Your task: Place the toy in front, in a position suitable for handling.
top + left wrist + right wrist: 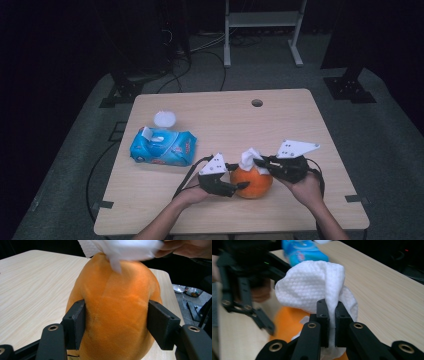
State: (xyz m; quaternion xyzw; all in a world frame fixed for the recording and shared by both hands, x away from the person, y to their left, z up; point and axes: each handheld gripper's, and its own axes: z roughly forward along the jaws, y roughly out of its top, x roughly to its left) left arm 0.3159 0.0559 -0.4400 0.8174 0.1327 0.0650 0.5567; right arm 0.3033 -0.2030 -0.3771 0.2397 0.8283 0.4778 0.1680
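Observation:
An orange plush toy stands on the table near its front edge. My left gripper comes at it from the left. In the left gripper view its two black pads press into the toy's sides, so it is shut on the toy. A white wipe lies bunched over the toy's top. My right gripper reaches in from the right and is shut on that wipe, a fold pinched between its jaws. Below the wipe shows the orange toy.
A blue pack of wipes lies at the left of the table, with a crumpled white wipe just behind it. A cable hole is near the far edge. Stand feet and cables are on the floor beyond.

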